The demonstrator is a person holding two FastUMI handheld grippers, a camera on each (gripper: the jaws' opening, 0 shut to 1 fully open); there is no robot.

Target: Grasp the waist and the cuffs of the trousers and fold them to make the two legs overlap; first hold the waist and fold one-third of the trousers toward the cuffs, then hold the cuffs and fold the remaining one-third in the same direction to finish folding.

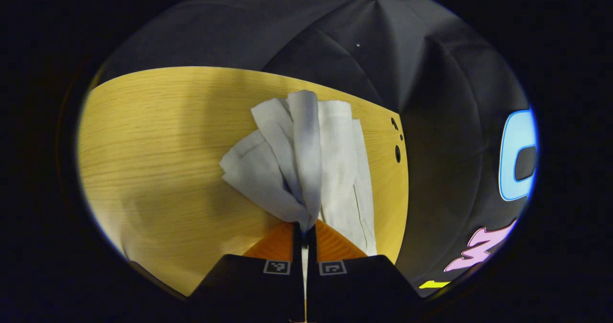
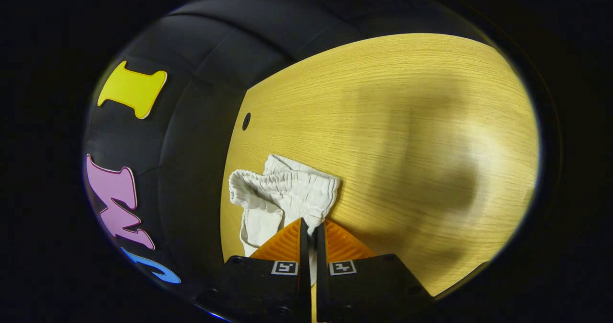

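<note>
Pale wood-grain worktop (image 1: 158,136); white crinkled trousers (image 1: 306,160) fan toward 12 o'clock, legs pinched in closed left claw (image 1: 305,229); right claw (image 2: 310,229) clamps below elastic gathered waist (image 2: 287,186).

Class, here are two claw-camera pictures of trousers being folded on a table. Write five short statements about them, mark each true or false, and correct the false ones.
1. The left claw is shut on the trousers. True.
2. The right claw hangs open above the cloth. False: it is shut on cloth beside the gathered waistband.
3. The trousers are dark blue. False: they are white.
4. The table is light wood. True.
5. The trousers lie flat and spread. False: they are bunched and lifted where the left claw holds them.
</note>
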